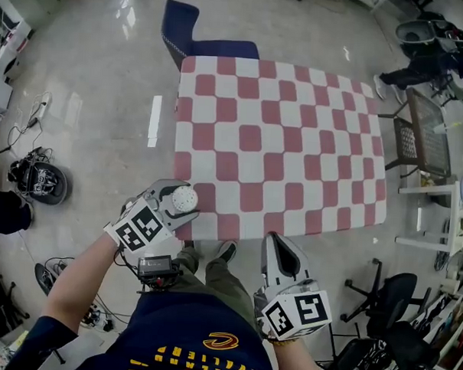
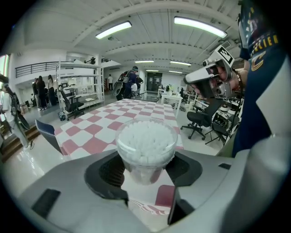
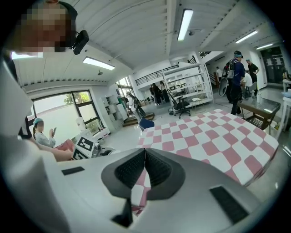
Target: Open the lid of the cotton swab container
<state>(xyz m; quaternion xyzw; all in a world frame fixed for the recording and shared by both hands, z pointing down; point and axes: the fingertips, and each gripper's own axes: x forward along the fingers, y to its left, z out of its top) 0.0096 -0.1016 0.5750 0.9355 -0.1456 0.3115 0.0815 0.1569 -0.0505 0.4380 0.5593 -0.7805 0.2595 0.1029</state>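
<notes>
The cotton swab container (image 1: 183,198) is a clear round tub packed with white swab tips. It sits between the pads of my left gripper (image 1: 177,204) at the near left corner of the red-and-white checked table (image 1: 279,144). In the left gripper view the container (image 2: 146,143) stands upright and both dark pads press its sides, so my left gripper (image 2: 145,172) is shut on it. Whether a clear lid covers the swabs I cannot tell. My right gripper (image 1: 279,250) hangs just off the table's near edge, shut and empty (image 3: 144,167).
A blue chair (image 1: 184,33) stands at the table's far side and a dark-framed chair (image 1: 421,135) at its right. Black office chairs (image 1: 391,302) crowd the floor at lower right. Cables and a round device (image 1: 38,181) lie on the floor at left. People stand in the background.
</notes>
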